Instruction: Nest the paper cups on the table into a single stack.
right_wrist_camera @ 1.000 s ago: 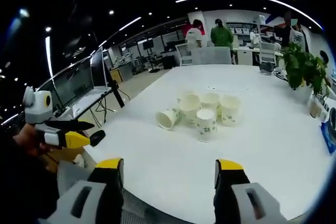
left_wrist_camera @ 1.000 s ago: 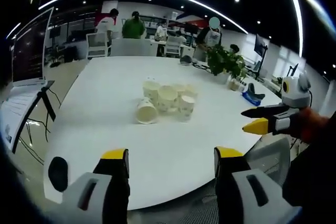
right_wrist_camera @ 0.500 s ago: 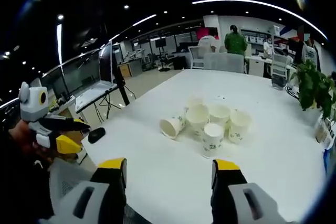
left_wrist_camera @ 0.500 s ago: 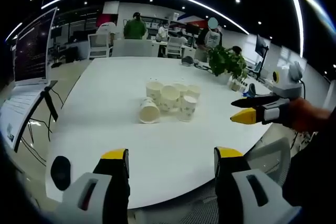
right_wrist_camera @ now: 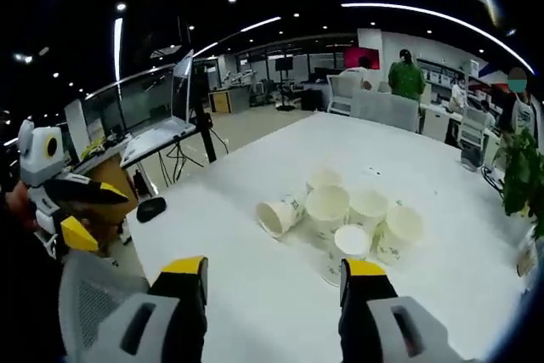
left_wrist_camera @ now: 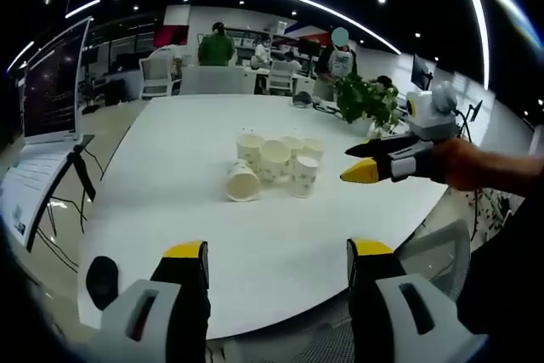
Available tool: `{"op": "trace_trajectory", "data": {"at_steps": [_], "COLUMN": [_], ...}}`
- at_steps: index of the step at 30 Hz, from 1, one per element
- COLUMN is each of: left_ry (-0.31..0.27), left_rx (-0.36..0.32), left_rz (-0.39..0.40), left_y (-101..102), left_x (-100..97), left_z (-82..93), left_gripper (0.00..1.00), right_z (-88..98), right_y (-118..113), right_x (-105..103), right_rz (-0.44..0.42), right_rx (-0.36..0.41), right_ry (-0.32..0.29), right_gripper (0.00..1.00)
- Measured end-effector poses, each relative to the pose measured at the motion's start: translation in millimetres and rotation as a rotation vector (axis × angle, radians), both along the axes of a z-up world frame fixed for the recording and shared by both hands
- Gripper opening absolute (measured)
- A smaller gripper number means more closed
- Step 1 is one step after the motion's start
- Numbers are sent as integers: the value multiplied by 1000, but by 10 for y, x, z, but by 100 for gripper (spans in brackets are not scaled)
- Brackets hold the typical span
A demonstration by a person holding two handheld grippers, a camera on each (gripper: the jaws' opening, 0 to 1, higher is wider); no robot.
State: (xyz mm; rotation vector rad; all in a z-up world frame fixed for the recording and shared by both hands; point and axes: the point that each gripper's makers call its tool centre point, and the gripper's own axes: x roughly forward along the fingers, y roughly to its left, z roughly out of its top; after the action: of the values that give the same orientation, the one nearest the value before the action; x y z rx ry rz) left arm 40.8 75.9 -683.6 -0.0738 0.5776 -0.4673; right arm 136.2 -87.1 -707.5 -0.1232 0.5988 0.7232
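Paper cups [left_wrist_camera: 274,161] sit bunched near the middle of a big white table [left_wrist_camera: 170,201]. In the left gripper view one cup lies on its side [left_wrist_camera: 240,183] at the near-left edge of the bunch, mouth toward the camera, just beside the upright ones; the rest stand mouth up, close together, some touching. Exact count is hard to tell, approx. six.

Left gripper [left_wrist_camera: 276,252] hangs over the near table edge, well short of the cups, jaws spread wide, nothing between them. Right gripper [right_wrist_camera: 272,268] also has its jaws wide apart and empty; in its own view the cups [right_wrist_camera: 353,214] lie just past the jaw tips. In the left gripper view the right gripper [left_wrist_camera: 359,161] reaches in from the right, over the table, near the cups but not touching.

Potted plant [left_wrist_camera: 365,99] stands at the far right of the table. Monitor [left_wrist_camera: 51,78] and an office chair [left_wrist_camera: 157,72] are off to the left. People [left_wrist_camera: 217,44] stand in the background.
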Motion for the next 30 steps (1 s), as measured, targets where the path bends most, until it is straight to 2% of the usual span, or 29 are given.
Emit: {"op": "trace_trajectory", "data": {"at_steps": [7, 12, 26, 30], "left_ry": [-5, -3, -7, -10], "left_rx": [5, 6, -2, -8], "left_rz": [2, -2, -13, -11], "left_y": [13, 9, -21, -12], "left_x": [0, -8, -17, -18], "left_z": [22, 17, 25, 36], "left_gripper": [65, 64, 64, 63], "right_z": [-109, -90, -133, -148], "right_y": [34, 98, 226, 248], "right_x": [78, 144, 404, 502], "right_rz": [29, 47, 166, 211], "right_rx": [-20, -36, -148, -207], "right_ry": [12, 7, -21, -42], "right_gripper": [62, 60, 57, 56]}}
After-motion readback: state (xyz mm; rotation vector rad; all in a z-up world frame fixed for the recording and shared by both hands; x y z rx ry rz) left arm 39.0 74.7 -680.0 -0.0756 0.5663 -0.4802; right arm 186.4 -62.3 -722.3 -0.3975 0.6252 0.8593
